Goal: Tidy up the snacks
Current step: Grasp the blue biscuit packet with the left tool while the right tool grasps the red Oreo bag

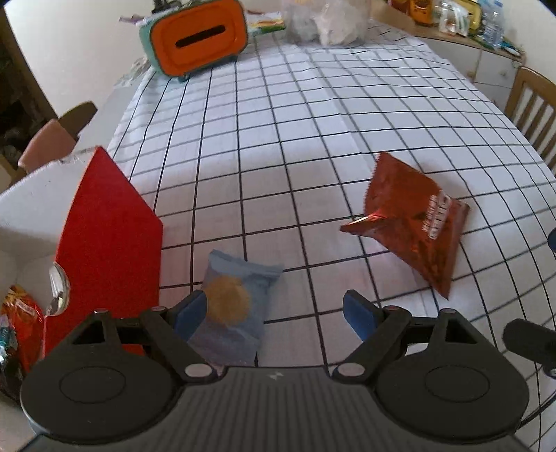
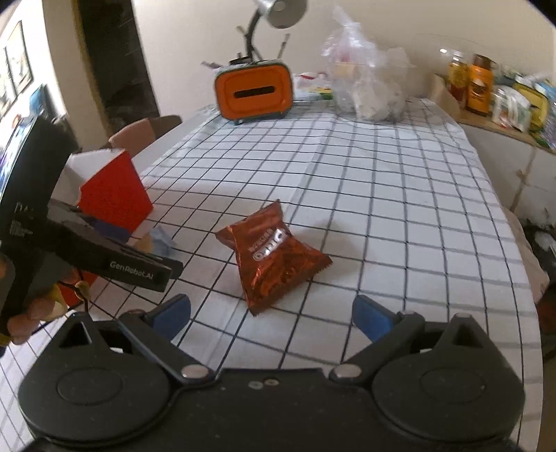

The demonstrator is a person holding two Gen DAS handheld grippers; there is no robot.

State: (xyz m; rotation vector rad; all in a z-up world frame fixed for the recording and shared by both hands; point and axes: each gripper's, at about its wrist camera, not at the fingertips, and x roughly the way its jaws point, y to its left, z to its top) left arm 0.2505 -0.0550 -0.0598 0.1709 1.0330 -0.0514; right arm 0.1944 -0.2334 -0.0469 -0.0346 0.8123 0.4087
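White black-gridded tablecloth (image 1: pixel 312 114) covers table. Left wrist view: left gripper (image 1: pixel 274 313) released above blue snack packet (image 1: pixel 236 302) beside red box (image 1: pixel 107 250); wooden chair (image 1: pixel 531 114) at right. Right wrist view: right gripper (image 2: pixel 271 316) released, near red snack bag (image 2: pixel 274 257); orange tissue box (image 2: pixel 253 92), lamp (image 2: pixel 274 14) at far wall.

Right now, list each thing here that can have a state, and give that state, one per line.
Left gripper: open, above the blue packet.
Right gripper: open, empty, short of the red packet.
Blue snack packet: sealed, flat on the cloth beside the box.
Red snack packet: sealed, puffed, lying alone on the cloth.
Red box: open at the top, snacks already inside.
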